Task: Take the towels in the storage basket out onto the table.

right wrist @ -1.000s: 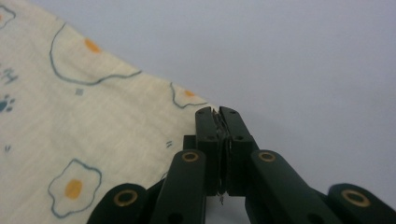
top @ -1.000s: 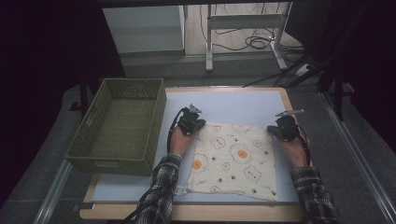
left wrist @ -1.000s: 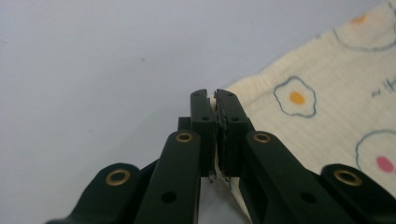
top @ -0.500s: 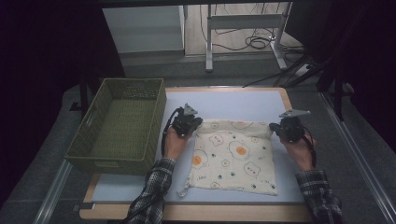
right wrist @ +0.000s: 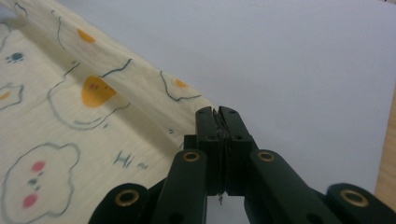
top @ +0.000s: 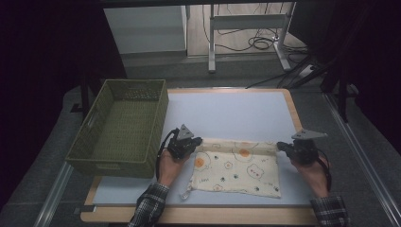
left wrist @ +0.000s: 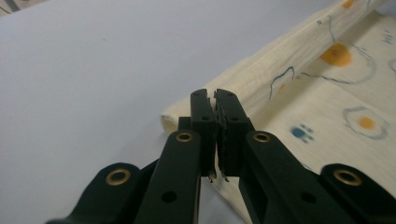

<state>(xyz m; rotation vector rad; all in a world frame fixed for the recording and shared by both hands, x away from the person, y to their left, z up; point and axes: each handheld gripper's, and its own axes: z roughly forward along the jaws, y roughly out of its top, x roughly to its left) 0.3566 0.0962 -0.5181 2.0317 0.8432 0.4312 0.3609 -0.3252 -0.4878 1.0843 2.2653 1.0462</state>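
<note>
I keep the left gripper and right gripper clamped on the far corners of the cloth, lower centre of the high view, so its far edge folds evenly toward me.

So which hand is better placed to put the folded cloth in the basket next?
Left, probably. The left gripper pinches the cloth corner nearest the basket; the right gripper holds the far corner.

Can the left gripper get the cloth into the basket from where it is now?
Probably yes. The left gripper is shut on the cloth corner, and the basket stands open-topped right beside it, nothing between them. The right gripper grips the other corner, though.
</note>
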